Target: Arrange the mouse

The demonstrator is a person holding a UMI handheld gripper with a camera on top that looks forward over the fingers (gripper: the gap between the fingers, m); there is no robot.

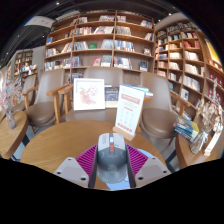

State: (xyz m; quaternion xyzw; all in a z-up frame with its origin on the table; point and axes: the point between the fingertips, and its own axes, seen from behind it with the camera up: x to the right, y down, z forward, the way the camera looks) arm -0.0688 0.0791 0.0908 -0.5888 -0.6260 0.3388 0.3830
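Tongs [111, 163] closed on grey mouse [111, 150], held low centre over round surface [50, 140]. Carry step. Next: pick spot near sign [129, 110], lower, release.

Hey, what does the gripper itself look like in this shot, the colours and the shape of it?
The gripper has two pale grey fingers with angular, blocky outer shells. Each bears a magenta pad on its inner face, ribbed with fine dark stripes. No cables, sleeve, or printed markings show. A grey object sits between the fingers; what it is, I cannot tell.
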